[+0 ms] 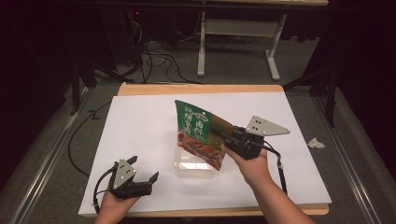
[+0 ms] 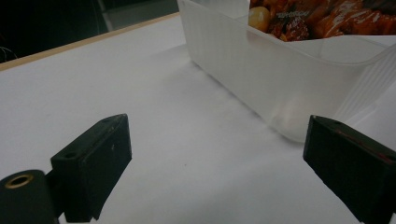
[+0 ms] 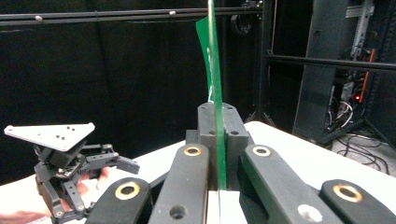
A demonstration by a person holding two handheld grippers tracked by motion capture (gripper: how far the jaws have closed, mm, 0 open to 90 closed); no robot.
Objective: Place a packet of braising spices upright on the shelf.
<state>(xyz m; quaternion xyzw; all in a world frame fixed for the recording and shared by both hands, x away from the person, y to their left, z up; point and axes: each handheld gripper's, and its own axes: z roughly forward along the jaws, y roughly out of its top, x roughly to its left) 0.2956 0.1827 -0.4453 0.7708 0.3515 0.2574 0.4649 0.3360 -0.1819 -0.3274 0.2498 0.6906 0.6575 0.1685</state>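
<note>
A green food pouch [image 1: 194, 122] with a printed picture of glazed meat hangs tilted over the middle of the white table top [image 1: 135, 126]. My right gripper [image 1: 217, 131] is shut on the pouch's right edge; in the right gripper view the thin green pouch [image 3: 212, 70] runs edge-on between the closed jaws. The pouch's lower end [image 2: 327, 18] sits at the mouth of a clear plastic container [image 1: 187, 168]. My left gripper [image 1: 142, 173] rests open near the front left, its jaws wide apart and holding nothing, a short way from the container's wall [image 2: 280, 79].
A crumpled white scrap [image 1: 316, 143] lies on the grey floor right of the table. A white desk frame [image 1: 238, 42] and loose cables [image 1: 154, 60] stand beyond the far edge. The left gripper [image 3: 70, 158] also appears in the right gripper view.
</note>
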